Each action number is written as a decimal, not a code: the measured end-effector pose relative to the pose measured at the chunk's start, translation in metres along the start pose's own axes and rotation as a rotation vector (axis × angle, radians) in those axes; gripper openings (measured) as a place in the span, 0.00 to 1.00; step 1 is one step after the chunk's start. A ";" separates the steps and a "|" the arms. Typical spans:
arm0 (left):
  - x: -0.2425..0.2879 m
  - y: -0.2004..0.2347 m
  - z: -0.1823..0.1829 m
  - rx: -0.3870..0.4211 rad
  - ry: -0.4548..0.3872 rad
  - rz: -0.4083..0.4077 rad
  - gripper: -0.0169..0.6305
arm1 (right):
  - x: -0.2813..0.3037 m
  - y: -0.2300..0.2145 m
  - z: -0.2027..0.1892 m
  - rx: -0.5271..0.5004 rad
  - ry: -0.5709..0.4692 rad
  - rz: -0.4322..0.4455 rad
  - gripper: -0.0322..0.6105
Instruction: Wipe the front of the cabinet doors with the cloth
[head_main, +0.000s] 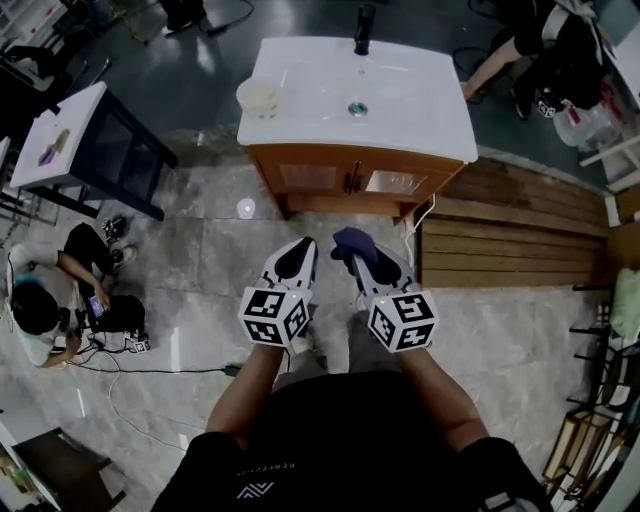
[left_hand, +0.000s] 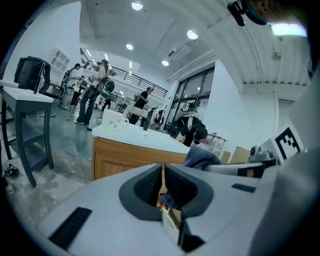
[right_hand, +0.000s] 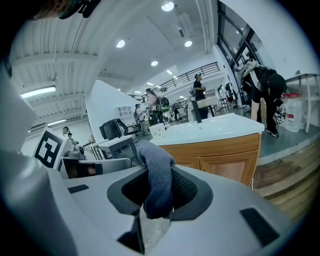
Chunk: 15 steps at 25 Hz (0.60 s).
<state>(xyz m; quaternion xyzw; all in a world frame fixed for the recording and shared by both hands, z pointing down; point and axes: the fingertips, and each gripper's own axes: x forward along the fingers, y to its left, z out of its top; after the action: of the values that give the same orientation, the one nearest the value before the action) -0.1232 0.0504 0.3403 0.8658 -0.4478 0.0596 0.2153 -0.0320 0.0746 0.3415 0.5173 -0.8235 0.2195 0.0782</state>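
A wooden vanity cabinet stands ahead with two doors (head_main: 345, 180) under a white sink top (head_main: 300, 100). My right gripper (head_main: 350, 250) is shut on a dark blue cloth (head_main: 352, 240), bunched between its jaws (right_hand: 156, 182). It hangs in the air a short way in front of the cabinet doors (right_hand: 220, 162), not touching them. My left gripper (head_main: 300, 254) is beside it, shut with nothing between its jaws (left_hand: 163, 187). The cabinet (left_hand: 120, 155) shows ahead in the left gripper view, and the cloth (left_hand: 200, 157) shows at its right.
A cup (head_main: 258, 96) and a black faucet (head_main: 364, 30) sit on the sink top. A white table (head_main: 70, 130) stands at left. A person (head_main: 50, 305) sits on the floor at left. Wooden decking (head_main: 510, 230) lies right of the cabinet. Other people stand behind.
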 end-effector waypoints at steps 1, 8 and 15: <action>0.000 0.000 -0.002 0.001 0.005 -0.002 0.06 | -0.001 0.000 -0.001 0.000 0.002 -0.001 0.22; 0.003 0.001 -0.006 0.003 0.017 -0.009 0.06 | -0.001 -0.002 -0.006 -0.003 0.013 0.002 0.22; 0.003 -0.002 -0.008 0.008 0.035 -0.022 0.06 | 0.001 0.000 -0.007 -0.005 0.029 0.010 0.22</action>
<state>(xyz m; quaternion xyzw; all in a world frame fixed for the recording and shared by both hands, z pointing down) -0.1188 0.0525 0.3482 0.8703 -0.4341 0.0741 0.2202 -0.0335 0.0769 0.3479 0.5098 -0.8253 0.2253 0.0902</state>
